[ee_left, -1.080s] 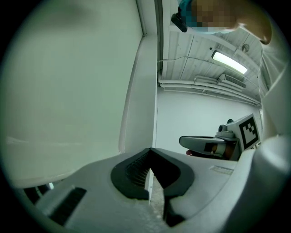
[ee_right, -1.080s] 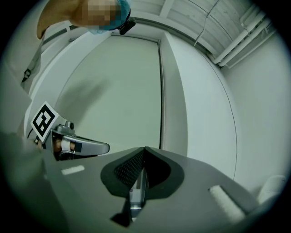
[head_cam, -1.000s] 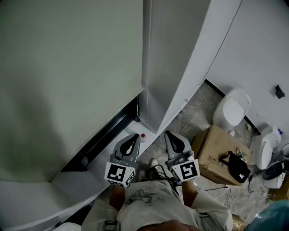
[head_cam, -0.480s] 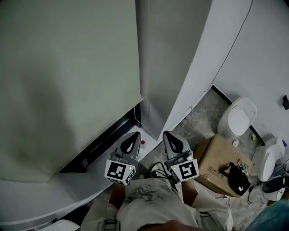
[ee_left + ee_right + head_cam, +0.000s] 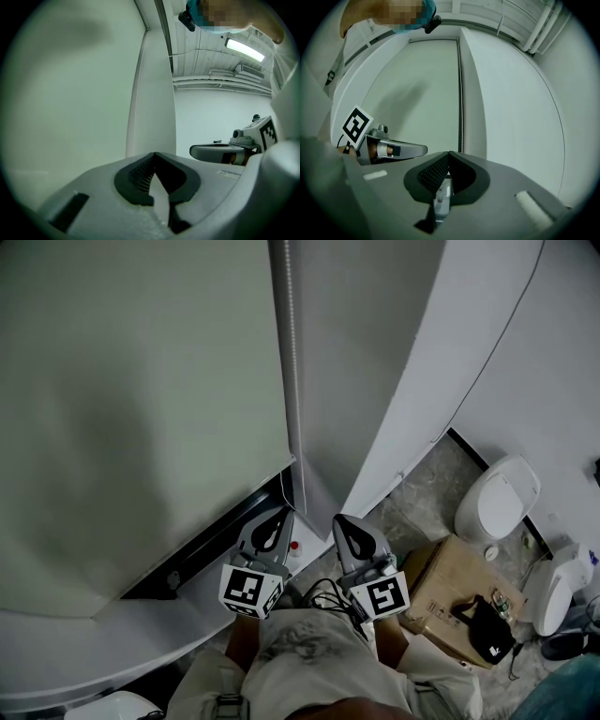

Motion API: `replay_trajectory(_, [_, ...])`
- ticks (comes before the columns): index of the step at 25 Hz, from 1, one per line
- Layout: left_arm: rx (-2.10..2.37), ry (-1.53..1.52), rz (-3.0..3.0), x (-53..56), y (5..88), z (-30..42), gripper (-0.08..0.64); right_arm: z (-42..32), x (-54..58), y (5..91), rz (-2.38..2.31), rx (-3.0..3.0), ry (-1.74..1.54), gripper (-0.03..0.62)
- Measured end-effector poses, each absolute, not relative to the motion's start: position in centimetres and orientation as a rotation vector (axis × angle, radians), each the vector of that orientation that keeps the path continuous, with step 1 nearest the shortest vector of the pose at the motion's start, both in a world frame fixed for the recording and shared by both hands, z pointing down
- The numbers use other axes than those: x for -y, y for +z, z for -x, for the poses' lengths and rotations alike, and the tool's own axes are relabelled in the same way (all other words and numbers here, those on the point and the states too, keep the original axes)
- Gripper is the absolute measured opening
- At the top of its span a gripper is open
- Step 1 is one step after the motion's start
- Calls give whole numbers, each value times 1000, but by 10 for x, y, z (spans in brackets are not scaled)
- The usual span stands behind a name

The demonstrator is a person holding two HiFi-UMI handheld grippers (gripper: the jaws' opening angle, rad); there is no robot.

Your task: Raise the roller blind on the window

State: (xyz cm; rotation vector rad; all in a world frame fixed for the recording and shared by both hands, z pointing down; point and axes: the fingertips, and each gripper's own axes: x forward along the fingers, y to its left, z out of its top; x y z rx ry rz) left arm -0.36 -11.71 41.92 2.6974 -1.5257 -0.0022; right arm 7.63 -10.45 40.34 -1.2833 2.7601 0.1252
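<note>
The pale grey-green fabric roller blind [image 5: 141,409] hangs low over the window at the far left, its bottom edge just above a dark gap at the sill. A thin beaded pull chain [image 5: 290,362] runs down its right edge. The left gripper [image 5: 277,517] and right gripper [image 5: 341,523] sit side by side near the blind's lower right corner, each with jaws pressed together and nothing between them. A brown cardboard box [image 5: 441,592] lies on the floor at right

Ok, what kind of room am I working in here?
Probably a storeroom or unfinished room: a lowered roller blind with a bead chain, white toilets standing loose on the stone floor, and a cardboard box beside them.
</note>
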Motion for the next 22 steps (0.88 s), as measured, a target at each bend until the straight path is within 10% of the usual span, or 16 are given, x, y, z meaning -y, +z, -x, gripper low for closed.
replay_trajectory(22, [1412, 33, -2770, 189, 421, 8, 55, -63, 140, 408, 1434, -2744, 100, 10])
